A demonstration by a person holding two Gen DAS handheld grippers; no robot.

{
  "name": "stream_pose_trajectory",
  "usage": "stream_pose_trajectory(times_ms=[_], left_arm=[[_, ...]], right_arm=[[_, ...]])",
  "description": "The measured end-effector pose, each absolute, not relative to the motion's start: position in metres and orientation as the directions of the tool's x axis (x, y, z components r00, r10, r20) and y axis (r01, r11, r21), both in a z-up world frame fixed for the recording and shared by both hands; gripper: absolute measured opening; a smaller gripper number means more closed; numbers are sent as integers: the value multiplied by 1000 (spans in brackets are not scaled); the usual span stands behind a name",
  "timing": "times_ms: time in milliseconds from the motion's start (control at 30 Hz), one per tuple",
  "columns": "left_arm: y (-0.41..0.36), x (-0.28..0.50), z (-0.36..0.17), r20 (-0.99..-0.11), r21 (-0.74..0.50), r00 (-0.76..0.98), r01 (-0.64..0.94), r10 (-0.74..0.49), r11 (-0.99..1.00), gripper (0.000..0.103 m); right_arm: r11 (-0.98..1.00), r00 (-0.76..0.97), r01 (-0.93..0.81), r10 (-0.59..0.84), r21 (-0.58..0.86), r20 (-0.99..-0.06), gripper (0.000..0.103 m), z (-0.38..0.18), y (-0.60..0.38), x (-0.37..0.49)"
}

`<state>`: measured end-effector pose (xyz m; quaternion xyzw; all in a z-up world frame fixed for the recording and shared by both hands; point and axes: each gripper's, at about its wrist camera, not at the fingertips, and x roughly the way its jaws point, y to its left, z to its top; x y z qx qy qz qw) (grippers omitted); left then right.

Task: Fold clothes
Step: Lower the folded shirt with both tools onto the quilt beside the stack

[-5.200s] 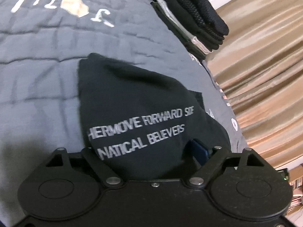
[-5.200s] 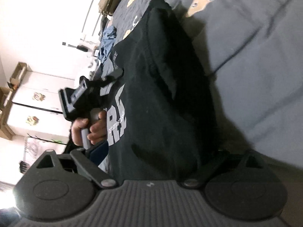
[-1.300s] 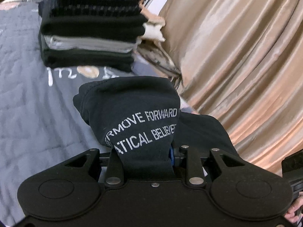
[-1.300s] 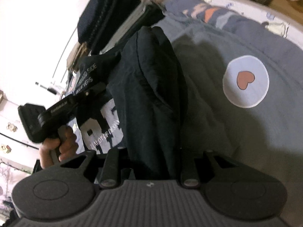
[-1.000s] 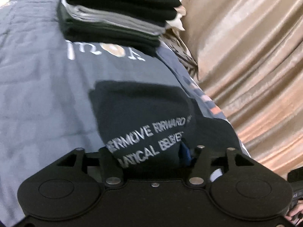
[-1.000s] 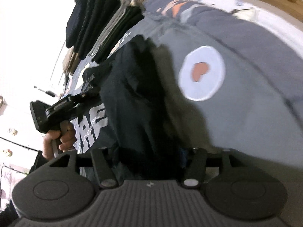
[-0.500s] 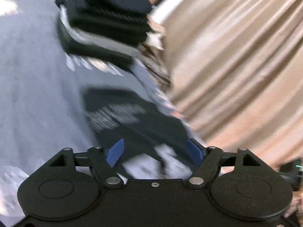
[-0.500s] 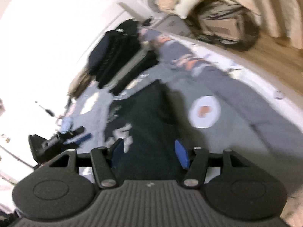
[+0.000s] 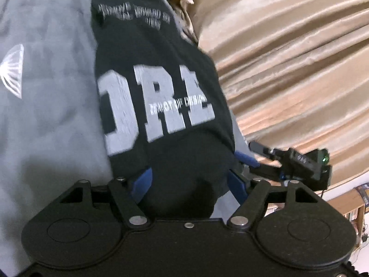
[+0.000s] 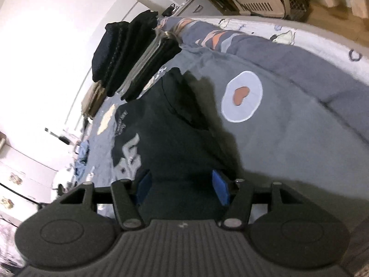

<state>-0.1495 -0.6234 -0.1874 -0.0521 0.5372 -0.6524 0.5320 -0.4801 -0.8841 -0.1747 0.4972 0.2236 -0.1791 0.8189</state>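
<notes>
Black printed garment [image 9: 161, 69]: a dark jersey top or sweatshirt with large grey block lettering and a smaller line of grey text farther up, lying as a long narrow band on the grey quilt [image 9: 50, 115], its length running along the bed edge nearest the tan curtain [image 9: 288, 57]. Whether more folds are due cannot be settled; it lies narrowed but not yet as compact as the stack of folded clothes [image 10: 131, 53] at the far corner of the bed, just beyond its far end. Handling, by judgement: soft, limp, light to middling in weight, not fragile; the layers may slide or sag apart if lifted by one ply only, so hold is best taken at the two corners of an end, through all layers. Left gripper [image 9: 189, 182]: blue pads spread wide either side of a dark mound of cloth at the near end, not pinching it. Right gripper [image 10: 182, 185]: likewise wide, pads standing apart over the near edge of the cloth, gripping nothing; its body shows in the left view beside the curtain-side edge. Surroundings: a white round patch with a heart [image 10: 242, 95] on the quilt beside the garment; white wall and cabinets beyond.
</notes>
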Motion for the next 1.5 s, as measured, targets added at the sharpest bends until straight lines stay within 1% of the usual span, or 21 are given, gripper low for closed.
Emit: stream_pose_trajectory(times_ms=[67,133,267,333,367,500,600,767,933,1000,1033,1167,1267,1300,1367,1400,1467,1500], left_arm=[[-624,-140,-178,-488,-753,-408,644,-772,135,74],[-632,-130,-170,-457,-764,-395,634,-797,124,75],[-666,-116,-159,-404,-792,-384,601,-831,108,76],[-687,-110,-158,-391,-797,-372,595,-842,107,77],[-698,-105,-159,-394,-797,-367,593,-843,114,78],[-732,-78,-174,-448,-780,-312,595,-838,195,78],[-757,-59,-184,-485,-764,-271,594,-832,252,74],[-780,-39,-186,-490,-749,-196,594,-849,295,72],[-787,-35,-179,-508,-736,-172,597,-844,321,72],[-779,-35,-173,-508,-736,-176,598,-843,318,75],[-770,-37,-169,-507,-730,-182,611,-842,308,79],[-737,-68,-147,-521,-639,-179,730,-835,242,81],[-705,-102,-136,-523,-582,-196,793,-830,180,83],[-694,-116,-133,-528,-551,-195,819,-826,159,83],[-675,-150,-126,-566,-402,-134,906,-813,131,83],[-666,-170,-123,-582,-299,-85,947,-808,116,82],[-649,-204,-122,-596,-146,-39,988,-802,60,80],[-642,-219,-124,-607,-88,-34,996,-794,25,80]], right_arm=[[437,840,514,-80,738,-537,58,-170,-883,-482],[444,839,516,-91,733,-536,58,-165,-881,-482],[475,847,503,-103,722,-522,58,-154,-873,-477],[495,856,483,-94,722,-509,58,-150,-869,-473],[503,854,482,-83,718,-514,58,-151,-868,-469],[529,828,498,-54,687,-558,58,-162,-865,-458],[546,832,478,-30,688,-554,58,-169,-861,-460],[598,807,441,63,669,-587,57,-173,-853,-463],[575,825,432,59,695,-562,57,-172,-851,-472],[569,823,438,59,696,-566,58,-167,-851,-473],[564,832,432,54,704,-553,58,-162,-852,-473],[565,876,394,7,725,-482,58,-137,-856,-476],[587,890,388,-39,710,-454,58,-122,-859,-470],[593,887,396,-50,702,-458,59,-119,-860,-467],[603,866,431,-67,671,-495,59,-121,-864,-455],[602,853,453,-78,657,-517,59,-125,-865,-451],[599,823,498,-99,627,-559,59,-133,-867,-444],[592,813,513,-102,622,-573,59,-139,-868,-443]])
